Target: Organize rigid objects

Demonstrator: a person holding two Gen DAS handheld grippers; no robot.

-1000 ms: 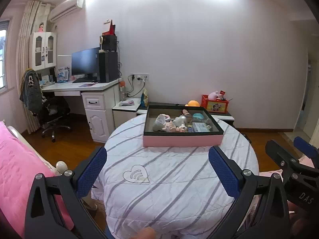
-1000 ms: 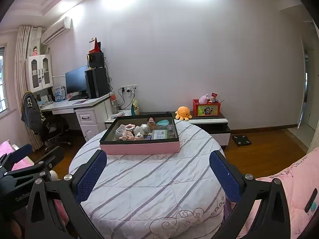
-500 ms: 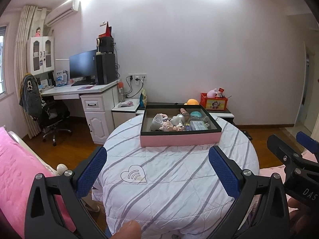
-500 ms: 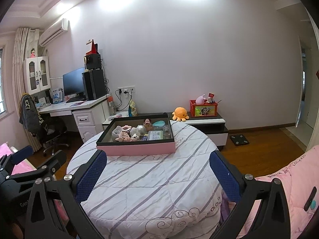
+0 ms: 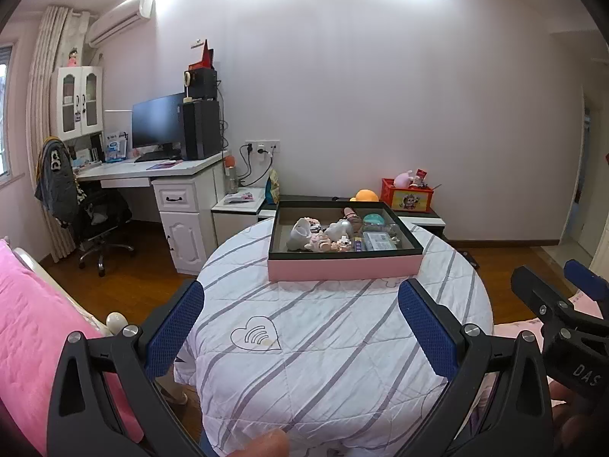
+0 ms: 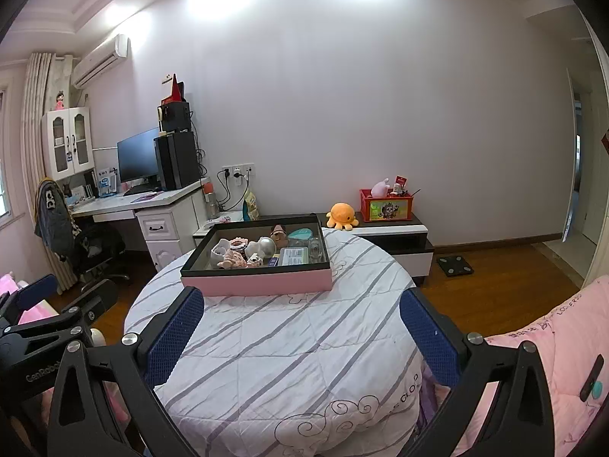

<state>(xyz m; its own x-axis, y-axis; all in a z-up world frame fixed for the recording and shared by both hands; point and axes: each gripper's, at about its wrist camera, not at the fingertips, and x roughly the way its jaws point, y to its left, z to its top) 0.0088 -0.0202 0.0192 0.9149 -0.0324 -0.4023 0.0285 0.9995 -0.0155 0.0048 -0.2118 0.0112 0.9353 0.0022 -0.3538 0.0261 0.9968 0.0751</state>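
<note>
On the round quilted table [image 5: 342, 342] sits a rectangular pink-walled tray [image 5: 344, 266].

"DAS" on my right tongs [image 5: 563, 327], "GenRobo" on my left tongs [image 6: 49, 316], "CLOD" on the striped quilt [image 6: 409, 388] over the worktop.

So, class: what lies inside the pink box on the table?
The pink box holds a silver ball, a teal case and small figurines; its floor beneath them is hidden.

The left tool [image 5: 300, 327] is held level, its blue-padded fingers [image 5: 175, 329] spread wide and empty. The right tool [image 6: 302, 333] sits beside it, likewise gaping.
</note>
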